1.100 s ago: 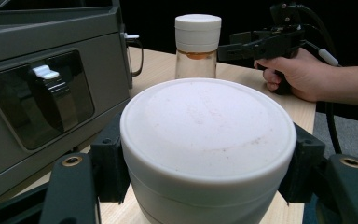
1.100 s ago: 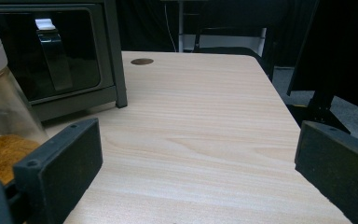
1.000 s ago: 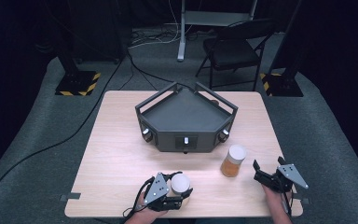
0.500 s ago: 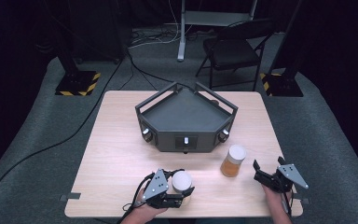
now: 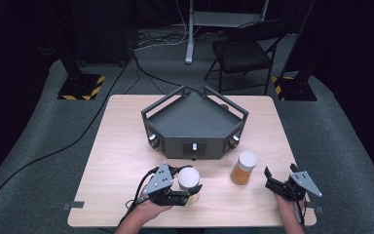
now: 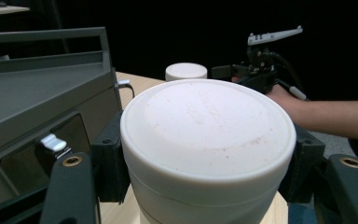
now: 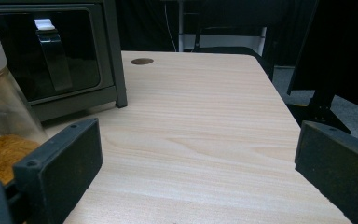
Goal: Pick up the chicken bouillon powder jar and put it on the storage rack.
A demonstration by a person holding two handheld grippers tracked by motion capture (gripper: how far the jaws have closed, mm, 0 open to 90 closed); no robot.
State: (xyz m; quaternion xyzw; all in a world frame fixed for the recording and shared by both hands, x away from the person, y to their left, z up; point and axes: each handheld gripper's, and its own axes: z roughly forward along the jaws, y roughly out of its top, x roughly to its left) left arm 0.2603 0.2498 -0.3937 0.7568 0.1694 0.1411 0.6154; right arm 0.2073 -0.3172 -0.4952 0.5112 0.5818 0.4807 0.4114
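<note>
Pale wooden worktop [image 5: 126, 161], dark grey tray-topped box [image 5: 195, 124] near its middle, white-lidded jar of orange-brown powder [image 5: 243, 168] just right of the box's front

A lab or recording studio: black drapes all round, grey carpet, one pale wooden desk [image 5: 126, 146] lit in the middle. Dark stands on yellow-and-black striped bases [image 5: 80, 87] flank it, cables [image 5: 53, 151] trail over the floor, a folding chair [image 5: 241, 53] and a metal post [image 5: 190, 34] stand behind
</note>
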